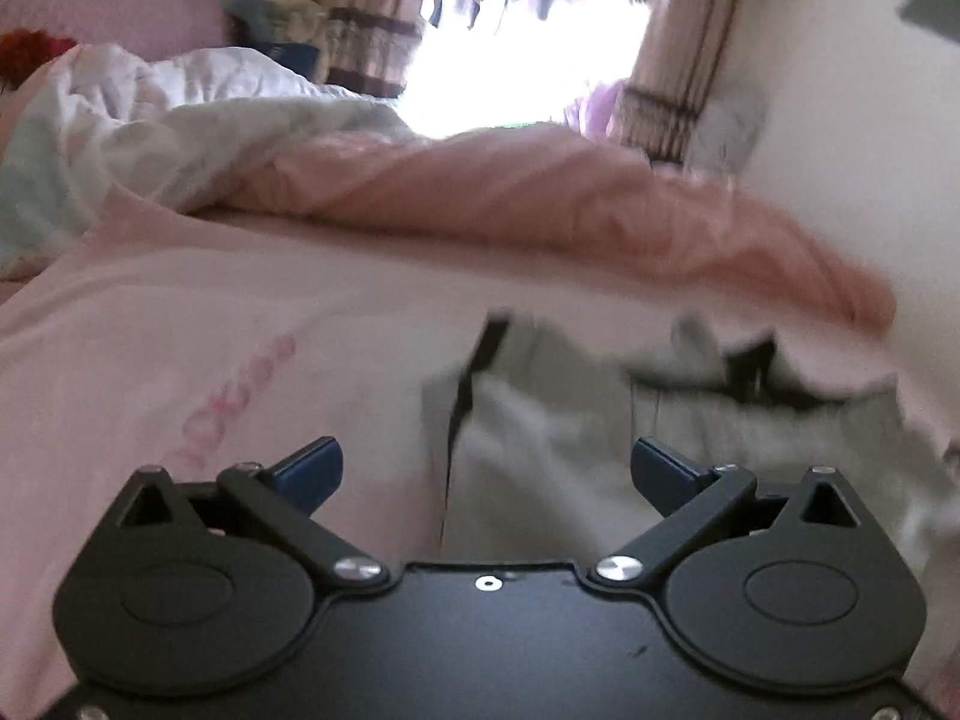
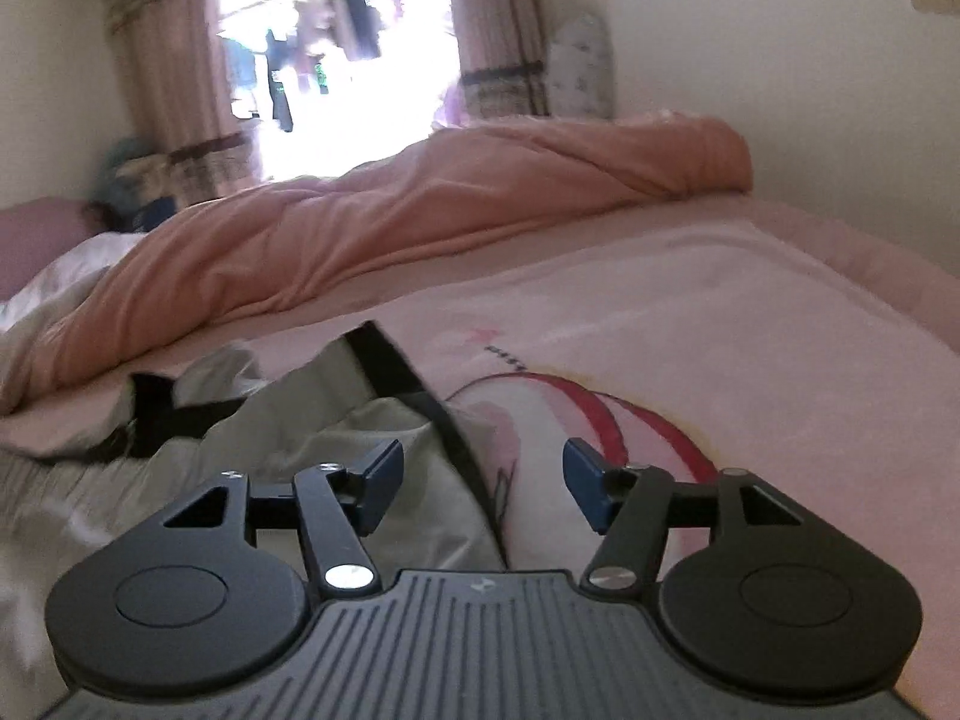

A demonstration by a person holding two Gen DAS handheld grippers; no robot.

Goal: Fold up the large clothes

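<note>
My left claw point(image 1: 486, 468) hangs wide open over the bed, nothing between its blue pads point(image 1: 312, 471). My right claw point(image 2: 483, 492) is open too, a little narrower, and empty.

The garment point(image 1: 540, 438) lies crumpled on the pink sheet point(image 1: 180, 324), grey with black trim. From the left view it sits straight ahead and to the right of the claw; from the right view the garment point(image 2: 360, 420) spreads ahead and to the left, its black-edged border running between my pads.

Only the left view shows pink lettering point(image 1: 231, 402) on the sheet and a white quilt point(image 1: 180, 114) bunched at far left. Only the right view shows a red and pink print point(image 2: 570, 414) on the sheet point(image 2: 720, 324) under the right pad point(image 2: 585, 492), and a padded board point(image 2: 579, 66) leaning on the wall. Both show the salmon duvet point(image 1: 540, 192) heaped behind the garment and curtains point(image 2: 174, 72) at a washed-out window.

Both views are blurred. I cannot tell what kind of garment it is, and its near edge is cut off by the claw bodies.
</note>
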